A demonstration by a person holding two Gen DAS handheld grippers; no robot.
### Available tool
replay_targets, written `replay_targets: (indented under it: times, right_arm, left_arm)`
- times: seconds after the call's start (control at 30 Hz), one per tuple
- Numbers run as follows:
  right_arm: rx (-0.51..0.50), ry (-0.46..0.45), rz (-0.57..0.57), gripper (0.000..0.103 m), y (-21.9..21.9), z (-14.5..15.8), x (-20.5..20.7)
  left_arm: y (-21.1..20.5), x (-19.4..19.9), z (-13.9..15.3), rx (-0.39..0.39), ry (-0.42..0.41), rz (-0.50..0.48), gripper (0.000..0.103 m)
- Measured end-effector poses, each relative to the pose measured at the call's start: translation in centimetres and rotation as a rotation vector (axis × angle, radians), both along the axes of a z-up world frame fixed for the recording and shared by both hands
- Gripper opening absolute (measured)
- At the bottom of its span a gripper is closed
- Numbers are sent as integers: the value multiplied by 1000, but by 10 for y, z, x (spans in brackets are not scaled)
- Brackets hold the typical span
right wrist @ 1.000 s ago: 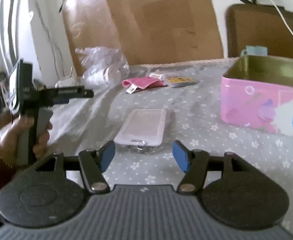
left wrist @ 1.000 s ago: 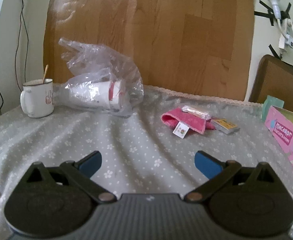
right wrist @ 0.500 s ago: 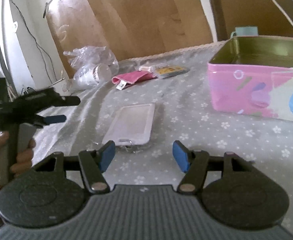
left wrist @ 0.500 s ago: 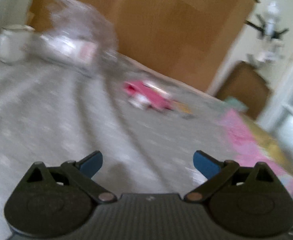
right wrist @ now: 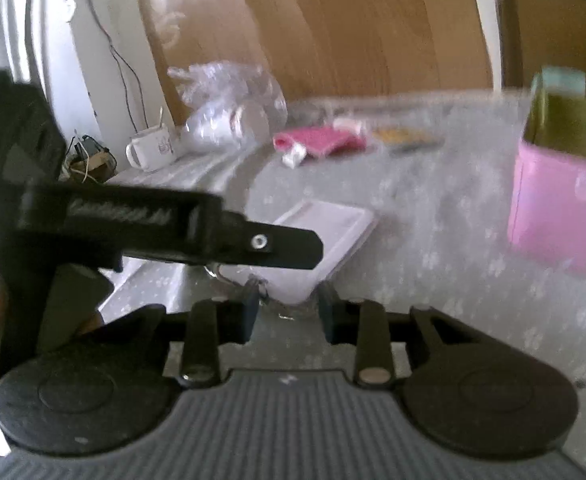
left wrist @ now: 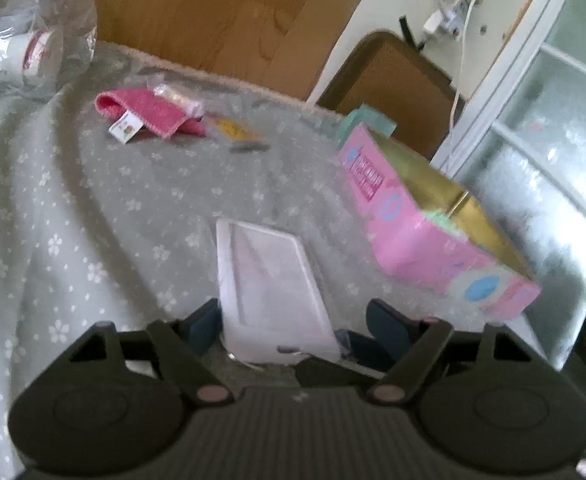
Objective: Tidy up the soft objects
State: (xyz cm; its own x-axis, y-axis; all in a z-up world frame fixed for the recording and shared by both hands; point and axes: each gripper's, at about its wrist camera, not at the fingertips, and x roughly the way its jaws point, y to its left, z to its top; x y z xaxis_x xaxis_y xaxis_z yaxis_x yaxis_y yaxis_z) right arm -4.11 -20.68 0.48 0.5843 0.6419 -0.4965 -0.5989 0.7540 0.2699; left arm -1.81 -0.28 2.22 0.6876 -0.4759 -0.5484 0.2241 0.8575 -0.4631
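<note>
From your left wrist camera, the pink cloth (left wrist: pixel 149 110) lies at eleven o'clock with a small wrapped packet (left wrist: pixel 177 96) on its far edge, a plastic bag (left wrist: pixel 33 52) holding a paper cup sits at ten, and the open pink box (left wrist: pixel 433 224) stands at two. Your left gripper (left wrist: pixel 293 326) is spread wide, its blue pads (left wrist: pixel 385 326) either side of the near end of the clear phone case (left wrist: pixel 269 284); blur hides whether either pad touches it. All of it rests on a grey floral tablecloth (left wrist: pixel 93 216), with a brown board and a chair beyond. From your right wrist camera, your other tool's black arm crosses at nine o'clock, covering part of the phone case (right wrist: pixel 325 244). Your right gripper (right wrist: pixel 289 310) has its fingers drawn fairly close around the case's near corner; I cannot tell if they pinch it. A white mug (right wrist: pixel 151 152) sits at eleven, the pink cloth (right wrist: pixel 317 142) at twelve, the box (right wrist: pixel 561 208) at two.
</note>
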Motion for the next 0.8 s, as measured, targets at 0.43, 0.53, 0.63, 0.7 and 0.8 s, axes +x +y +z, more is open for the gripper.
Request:
replay_targets:
  times: [0.43, 0.53, 0.63, 0.7, 0.8]
  right_arm:
    - [53, -360, -362, 35, -103, 59, -26]
    - [73, -338, -466, 39, -139, 57, -11]
    - [-24, -301, -560, 53, -142, 43, 33]
    - [-112, -269, -639, 52, -142, 28, 56]
    - [-3, -294, -654, 52, -151, 23, 39]
  left_arm:
    - [-147, 49, 90, 17, -265, -299, 82]
    - [-196, 73, 82, 121, -303, -318, 102]
    - [-220, 97, 65, 290, -276, -204, 99]
    - [-206, 96, 61, 249, -242, -171, 96]
    - [-164, 73, 61, 214, -294, -129, 101]
